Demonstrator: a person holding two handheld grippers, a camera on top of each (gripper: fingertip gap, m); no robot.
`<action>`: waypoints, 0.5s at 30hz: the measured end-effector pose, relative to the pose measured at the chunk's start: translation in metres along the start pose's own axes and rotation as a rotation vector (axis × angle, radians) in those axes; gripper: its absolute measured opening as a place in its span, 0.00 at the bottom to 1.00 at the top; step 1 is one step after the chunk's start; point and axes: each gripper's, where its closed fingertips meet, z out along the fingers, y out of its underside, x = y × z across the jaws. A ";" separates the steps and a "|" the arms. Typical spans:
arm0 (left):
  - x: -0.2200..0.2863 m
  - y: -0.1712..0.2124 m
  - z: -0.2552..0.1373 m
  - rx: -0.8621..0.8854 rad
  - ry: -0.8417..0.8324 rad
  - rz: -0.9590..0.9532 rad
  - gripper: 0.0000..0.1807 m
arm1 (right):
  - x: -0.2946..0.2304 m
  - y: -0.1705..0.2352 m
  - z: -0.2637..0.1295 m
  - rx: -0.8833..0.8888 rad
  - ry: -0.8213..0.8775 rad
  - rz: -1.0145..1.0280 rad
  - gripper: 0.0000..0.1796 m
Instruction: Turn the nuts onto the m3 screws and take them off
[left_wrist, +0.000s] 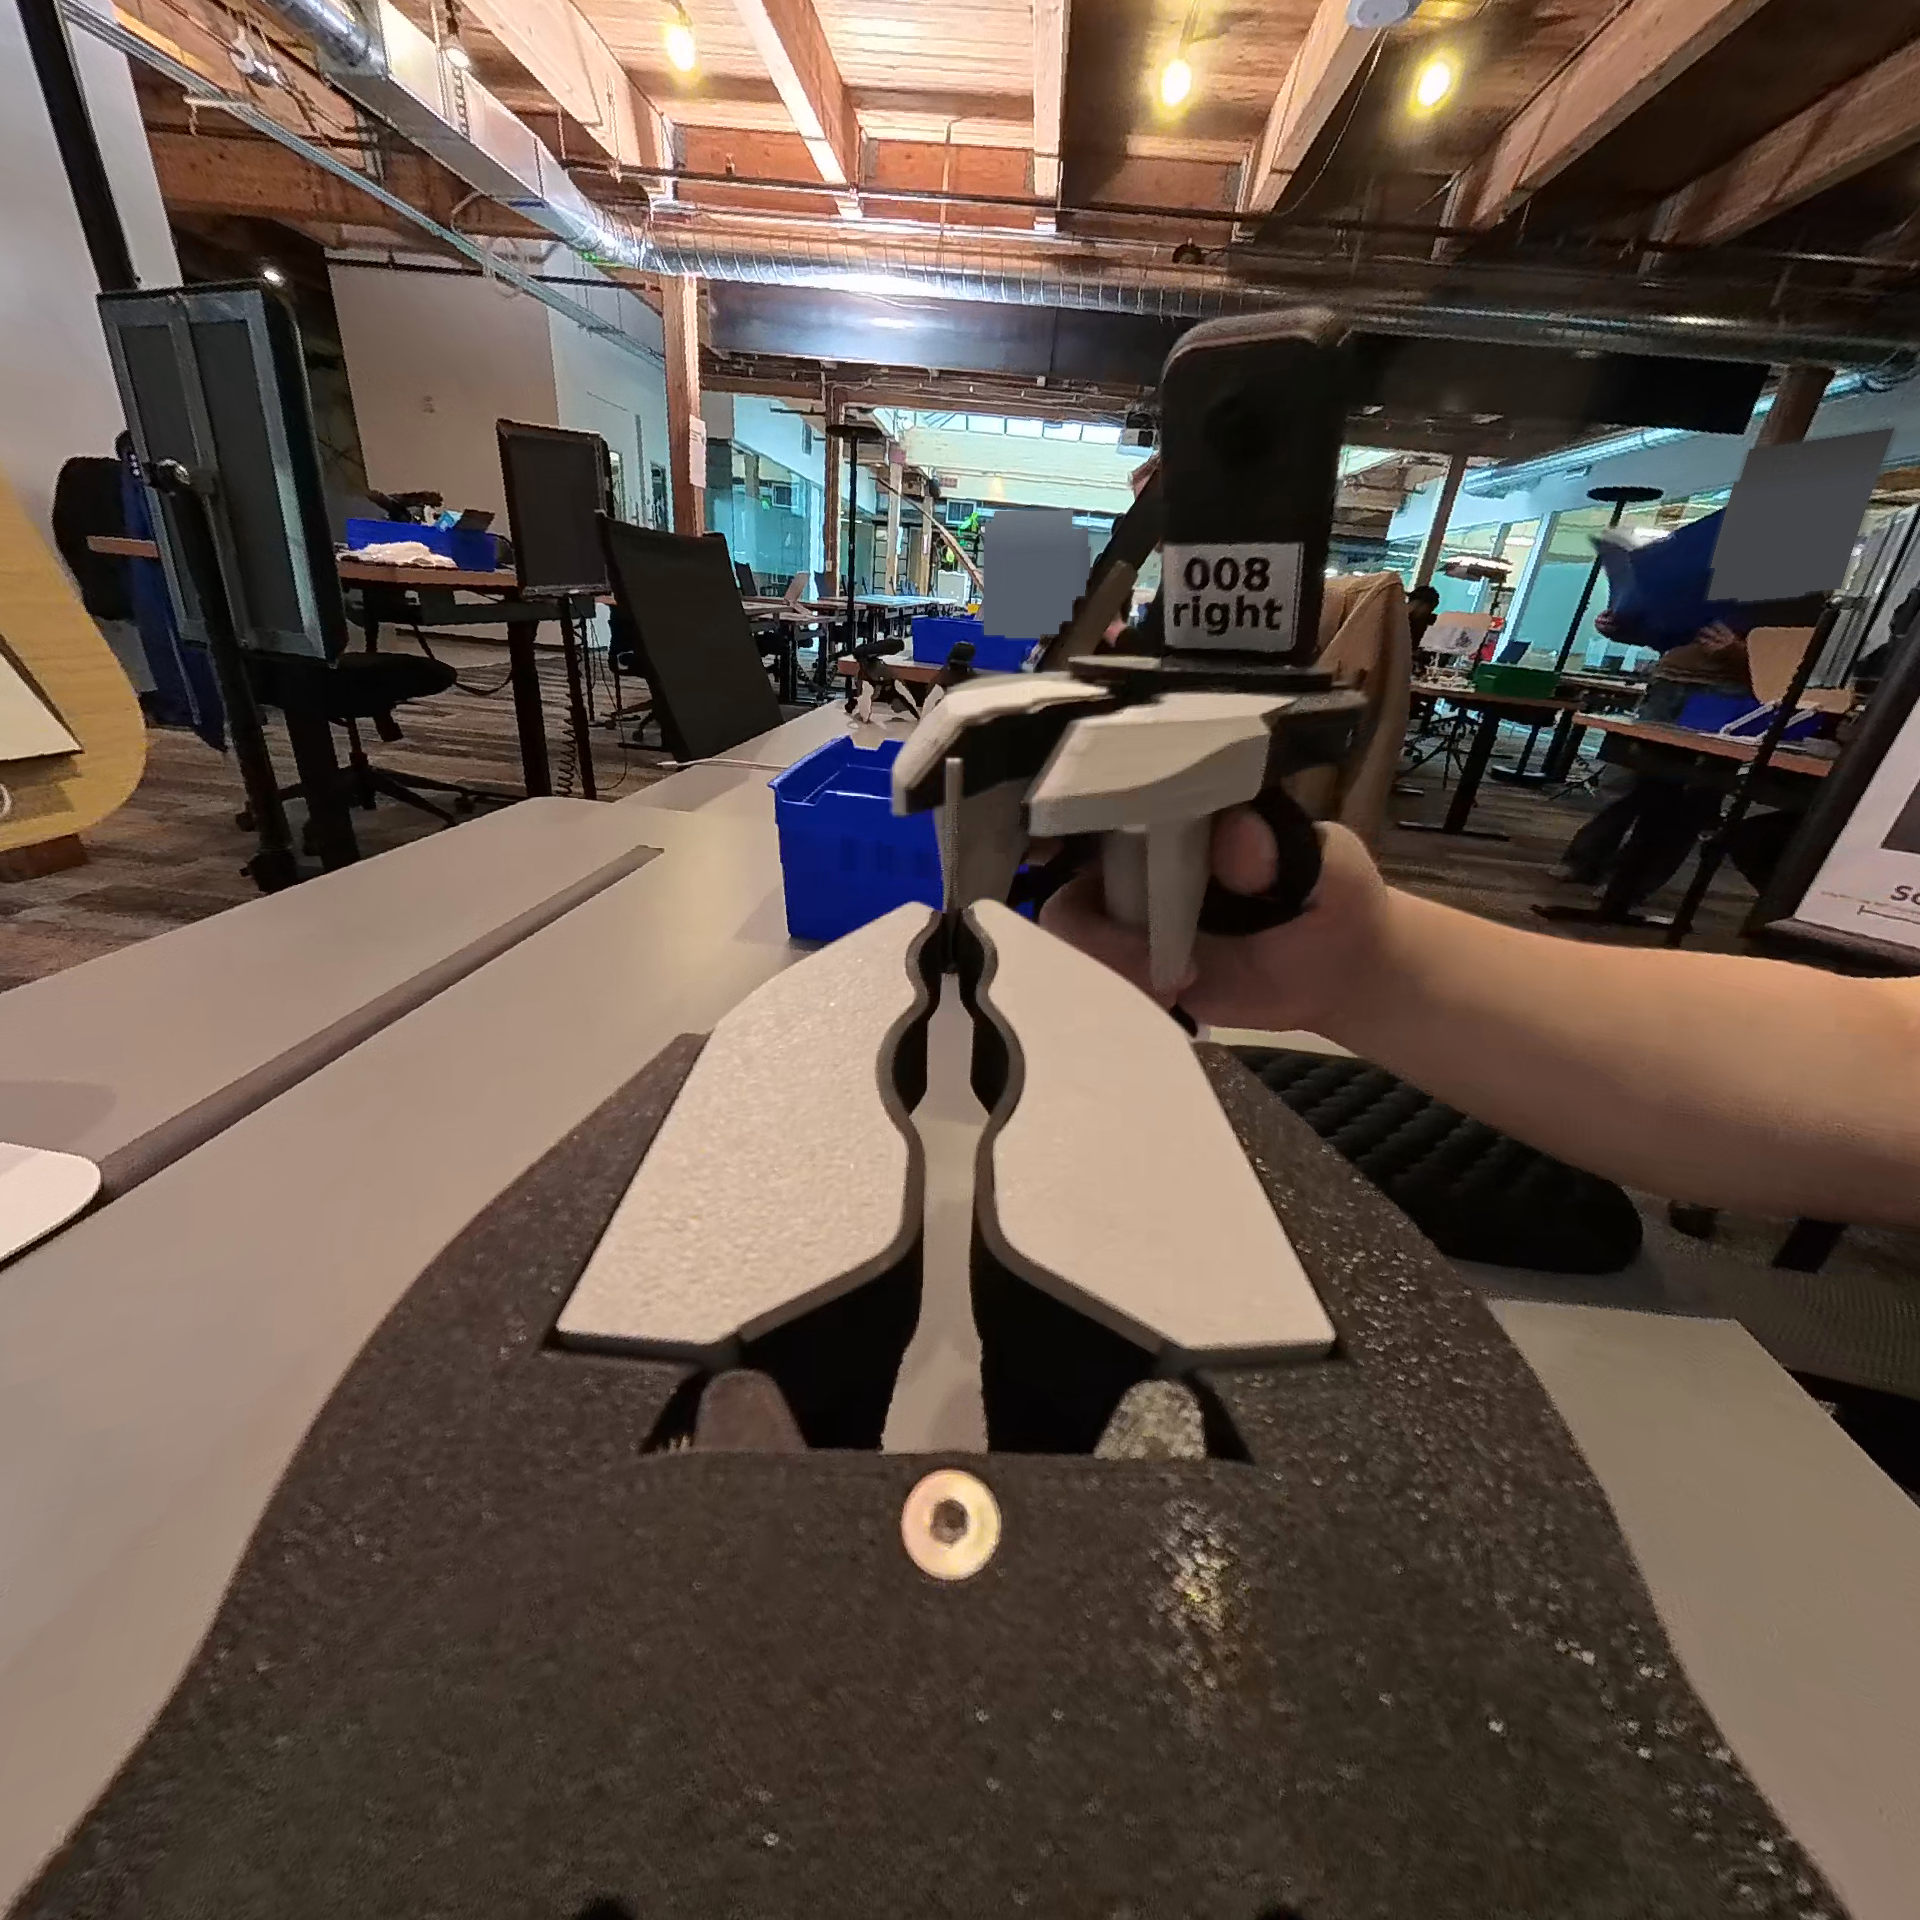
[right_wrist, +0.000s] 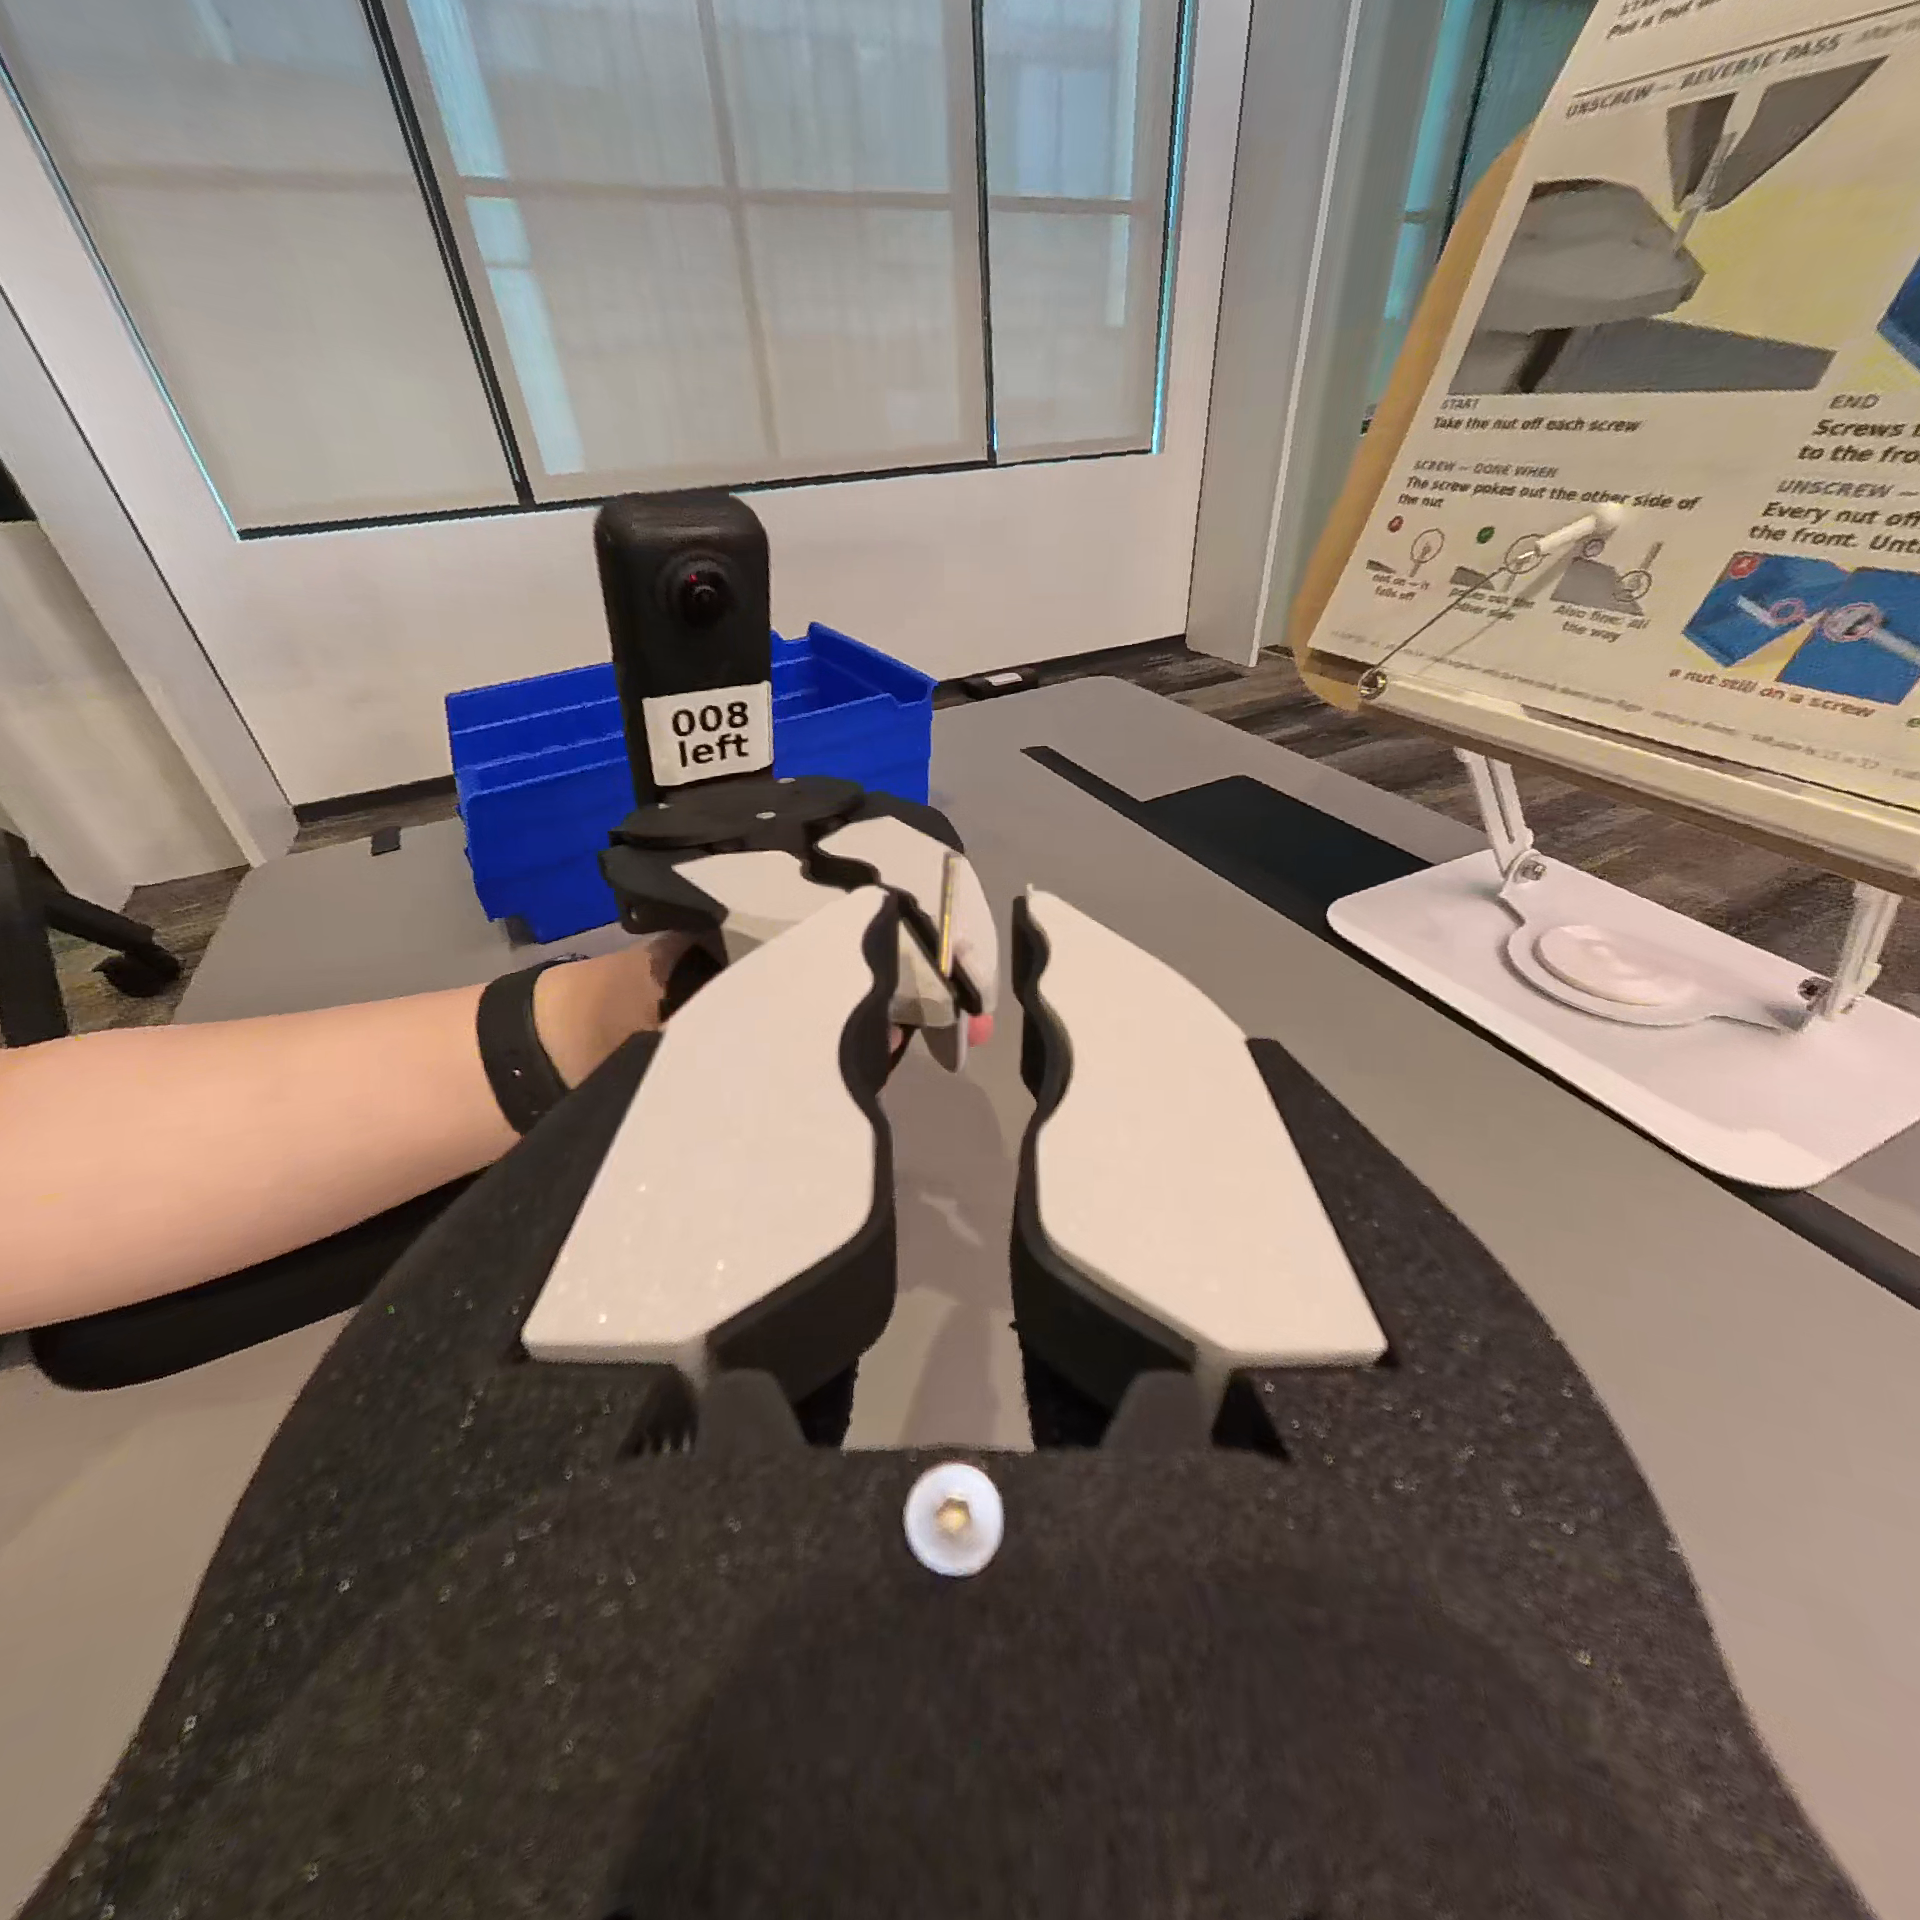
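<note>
A thin M3 screw (left_wrist: 952, 852) stands upright, pinched at its lower end in my left gripper (left_wrist: 951, 925), which is shut on it. Its upper end reaches the fingers of my right gripper (left_wrist: 977, 805), held by a hand just beyond. In the right wrist view the right gripper (right_wrist: 956, 904) is open, its fingertips either side of the screw (right_wrist: 948, 920). The left gripper (right_wrist: 940, 1013) faces it, tips toward the camera. No nut shows in either view.
A blue bin (left_wrist: 842, 831) stands on the grey table (left_wrist: 312, 935) behind the grippers; it also shows in the right wrist view (right_wrist: 520, 769). An instruction board (right_wrist: 1662, 416) on a white stand (right_wrist: 1558, 997) is to the right. The grippers are tip to tip, or close to it.
</note>
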 end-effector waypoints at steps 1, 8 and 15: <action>0.000 -0.001 0.000 0.003 0.001 0.000 0.01 | 0.001 0.001 0.001 0.000 0.003 0.000 0.11; 0.002 -0.001 0.000 0.005 0.014 -0.001 0.01 | 0.001 0.007 0.009 -0.004 -0.028 0.030 0.08; 0.004 -0.001 0.000 0.007 0.029 -0.005 0.01 | -0.006 0.006 0.011 0.036 -0.074 0.043 0.01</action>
